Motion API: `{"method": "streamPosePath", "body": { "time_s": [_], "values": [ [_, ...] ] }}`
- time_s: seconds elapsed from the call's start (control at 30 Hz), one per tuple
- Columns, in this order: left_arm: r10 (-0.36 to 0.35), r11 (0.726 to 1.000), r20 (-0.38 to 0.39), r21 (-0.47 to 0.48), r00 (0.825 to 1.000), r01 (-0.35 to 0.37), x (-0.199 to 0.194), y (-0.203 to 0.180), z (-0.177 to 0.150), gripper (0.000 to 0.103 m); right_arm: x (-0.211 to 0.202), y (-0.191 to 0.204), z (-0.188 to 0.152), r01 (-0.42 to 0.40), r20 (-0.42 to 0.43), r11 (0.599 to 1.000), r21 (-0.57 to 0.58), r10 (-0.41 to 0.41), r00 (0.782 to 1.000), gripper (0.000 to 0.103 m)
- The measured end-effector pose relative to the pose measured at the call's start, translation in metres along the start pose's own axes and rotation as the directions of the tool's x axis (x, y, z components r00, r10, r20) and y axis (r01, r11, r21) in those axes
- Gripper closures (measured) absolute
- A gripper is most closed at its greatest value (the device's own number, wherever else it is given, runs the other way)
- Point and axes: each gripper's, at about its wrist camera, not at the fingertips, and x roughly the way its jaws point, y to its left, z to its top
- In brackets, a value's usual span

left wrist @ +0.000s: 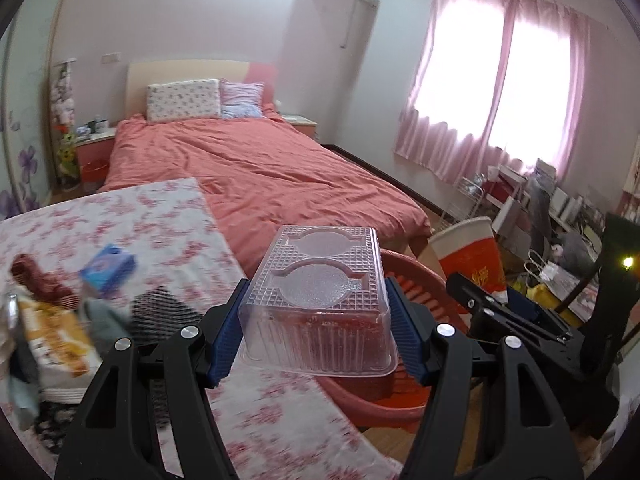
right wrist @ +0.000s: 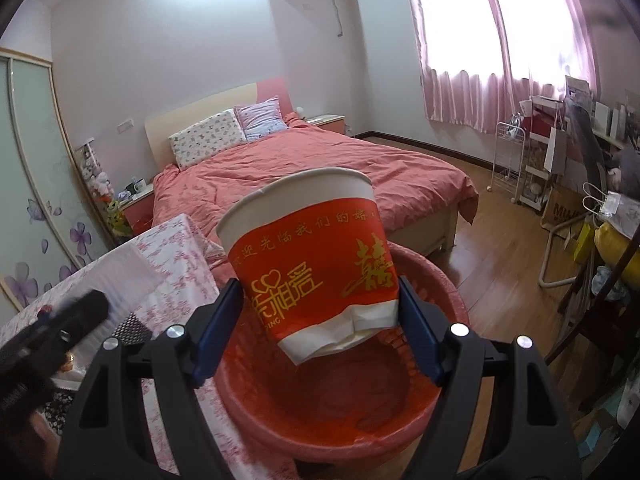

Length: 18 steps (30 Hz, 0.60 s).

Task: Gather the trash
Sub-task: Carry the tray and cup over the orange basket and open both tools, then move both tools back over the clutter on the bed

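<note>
The clear plastic tray [left wrist: 318, 304] sits upside down between the blue pads [left wrist: 226, 334] of the left gripper [left wrist: 316, 328], which pinch it on both long sides. It hangs over the edge of the table [left wrist: 168, 216], partly above the red basket [left wrist: 416, 284] that stands just beside the table on the wooden floor [right wrist: 504, 232]. Its ridged bottom faces up, showing two round hollows.

The paper cup [right wrist: 316, 264], white with a wide red band and gold lettering, is clamped near its crumpled base between the pads of the right gripper [right wrist: 320, 332]. The cup tilts, mouth up and away, and is held directly over the basket's hollow. In the left wrist view the cup and the right gripper appear just to the right of the tray, above the far rim of the basket.

On the table, covered by a pink flowered cloth, more things lie to the left: a blue carton [left wrist: 108, 268], a yellow and white wrapper [left wrist: 56, 332], a dark red ribbed thing [left wrist: 36, 280] and a black mesh item [left wrist: 160, 312], all blurred.

Behind stands a bed [left wrist: 256, 160] with a salmon cover and two pillows [left wrist: 184, 98], pink curtains [left wrist: 492, 80] over a bright window, and cluttered shelves [right wrist: 560, 152] along the right wall.
</note>
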Motion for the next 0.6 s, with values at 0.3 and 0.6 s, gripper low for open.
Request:
{"method": "streamPosePath", "body": {
  "time_s": [0.3,0.6],
  "values": [
    [-0.022,0.999,-0.074,0.037,0.997,0.024,0.04,-0.026,-0.009,0.037,0.015,-0.024,0.011,-0.01,0.002,0.999,0.043,0.01,1.0,0.029],
    [0.002,0.999,-0.179,0.05,0.984,0.007,0.067,-0.038,-0.021,0.03,0.04,-0.041,0.012,-0.041,-0.051,0.994,0.1,0.046,0.998,0.015]
  ]
}}
